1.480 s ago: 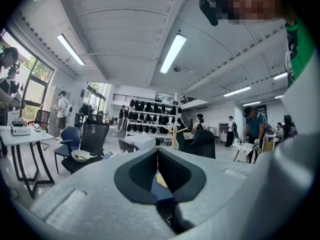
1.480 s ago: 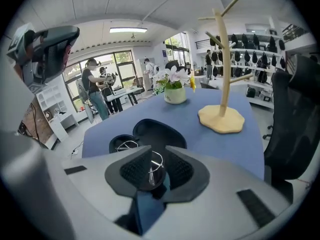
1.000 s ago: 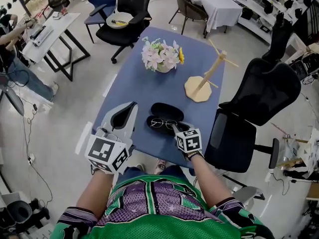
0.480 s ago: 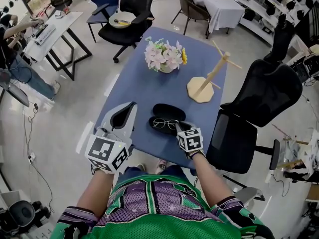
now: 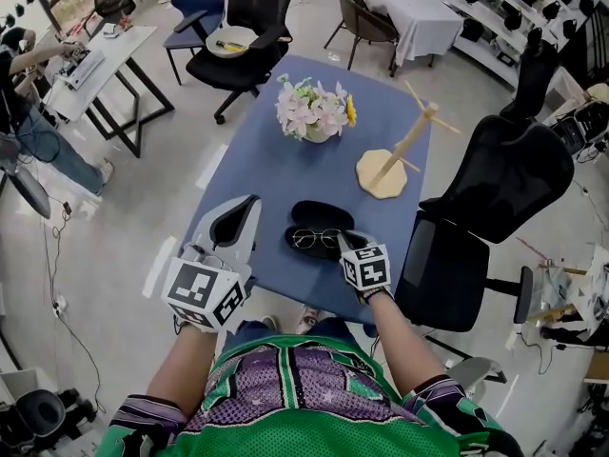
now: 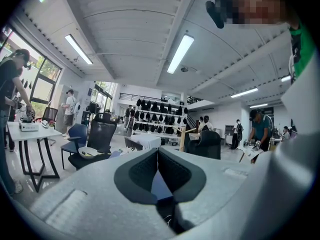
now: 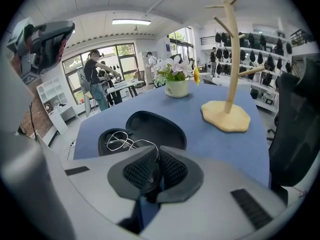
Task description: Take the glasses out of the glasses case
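Barely anything has shifted since a second ago: the right gripper (image 5: 342, 241) sits at the same near corner of the glasses case (image 5: 322, 214), its marker cube only a touch further toward 3 o'clock in the head view, and the glasses (image 5: 317, 239) lie in the case as before. Seen in its own view, the right gripper (image 7: 155, 158) has its dark ribbed pads pressed together, and the thin wire frame of the glasses (image 7: 128, 142) runs straight into the pinch at the tips, so it is clamped on the glasses. The glasses rest over the nearer half of the open glasses case (image 7: 156, 127), whose other half lies flat just beyond, at 12 o'clock. At 9 o'clock from the case in the head view, near the table edge, the left gripper (image 5: 254, 201) is held apart from everything; in its own view the left gripper (image 6: 158, 153) has its jaws closed tip to tip, with nothing between them but a sliver of blue table below. The case lies near the front of the blue table (image 5: 276, 174). Farther out, a wooden stand (image 5: 385, 169) with branching pegs is at 1 o'clock from the case, and a pot of flowers (image 5: 314, 112) stands at 12 o'clock, well apart from it. A black office chair (image 5: 500, 184) stands off the table's edge at 3 o'clock.
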A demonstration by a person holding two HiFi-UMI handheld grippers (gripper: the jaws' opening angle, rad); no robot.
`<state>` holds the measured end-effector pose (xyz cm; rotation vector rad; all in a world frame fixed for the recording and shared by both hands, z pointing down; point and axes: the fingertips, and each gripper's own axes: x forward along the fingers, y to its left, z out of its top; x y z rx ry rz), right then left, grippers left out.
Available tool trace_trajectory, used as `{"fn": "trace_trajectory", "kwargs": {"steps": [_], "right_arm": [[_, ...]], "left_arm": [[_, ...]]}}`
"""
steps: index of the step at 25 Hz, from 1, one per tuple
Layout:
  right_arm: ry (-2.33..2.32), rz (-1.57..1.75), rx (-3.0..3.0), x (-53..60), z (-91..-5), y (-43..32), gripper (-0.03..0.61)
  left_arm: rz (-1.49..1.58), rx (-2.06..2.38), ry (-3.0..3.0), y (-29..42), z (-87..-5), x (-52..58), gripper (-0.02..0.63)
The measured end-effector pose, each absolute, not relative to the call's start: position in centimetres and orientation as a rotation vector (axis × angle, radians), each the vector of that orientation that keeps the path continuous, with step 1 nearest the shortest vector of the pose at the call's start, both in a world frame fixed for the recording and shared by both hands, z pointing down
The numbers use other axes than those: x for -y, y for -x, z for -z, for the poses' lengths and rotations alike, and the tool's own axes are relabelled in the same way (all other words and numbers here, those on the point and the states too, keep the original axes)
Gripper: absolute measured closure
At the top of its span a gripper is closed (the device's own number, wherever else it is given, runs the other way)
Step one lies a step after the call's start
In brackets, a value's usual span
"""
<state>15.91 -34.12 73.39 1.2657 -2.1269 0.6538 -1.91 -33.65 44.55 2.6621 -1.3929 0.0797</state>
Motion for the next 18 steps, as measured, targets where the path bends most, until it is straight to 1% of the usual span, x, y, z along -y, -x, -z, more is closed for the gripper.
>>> {"fn": "trace_trajectory", "kwargs": {"steps": [18], "right_arm": [[-1.29,-0.504,2.197,34.9,-68.4,-15.3,0.565]], "left_arm": [[-0.02,1.374,-2.689,2.4,-42.8,33.8,0.597]]}}
